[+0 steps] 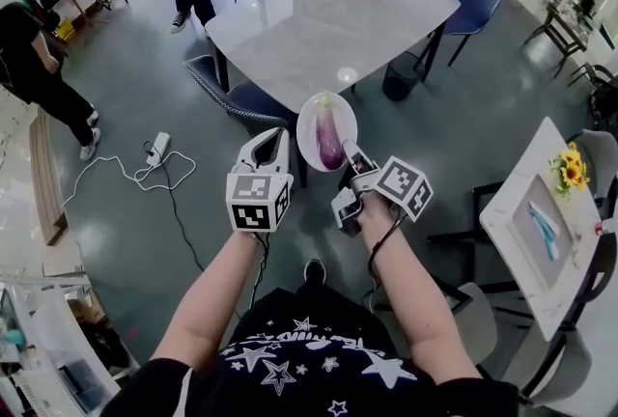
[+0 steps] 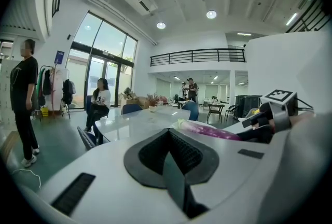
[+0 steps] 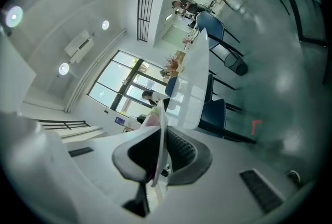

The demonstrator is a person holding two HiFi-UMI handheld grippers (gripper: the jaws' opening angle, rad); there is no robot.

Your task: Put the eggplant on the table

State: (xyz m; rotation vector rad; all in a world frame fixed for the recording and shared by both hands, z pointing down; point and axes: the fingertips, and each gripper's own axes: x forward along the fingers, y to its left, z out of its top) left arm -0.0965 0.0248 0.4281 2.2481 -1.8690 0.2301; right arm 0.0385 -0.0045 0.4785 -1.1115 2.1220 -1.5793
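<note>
Head view: the right hand-held gripper (image 1: 350, 154) is clamped on the rim of a white plate (image 1: 311, 116) carrying the eggplant (image 1: 330, 143), up in the air over the grey floor (image 1: 135, 77). The left hand-held gripper (image 1: 273, 137) sits just beside the plate at its 9 o'clock. Looks like the carry step to me. Next up is reaching the pale marble bench (image 1: 319, 19) at 12 o'clock and lowering the plate level.

Left gripper view: jaws pressed together, nothing in them.

Right gripper view: the pads pinch the thin plate edge.

Big open room, with blue chairs (image 1: 246, 101) around the bench and a cable (image 1: 145, 169) on the floor at 9 o'clock.
</note>
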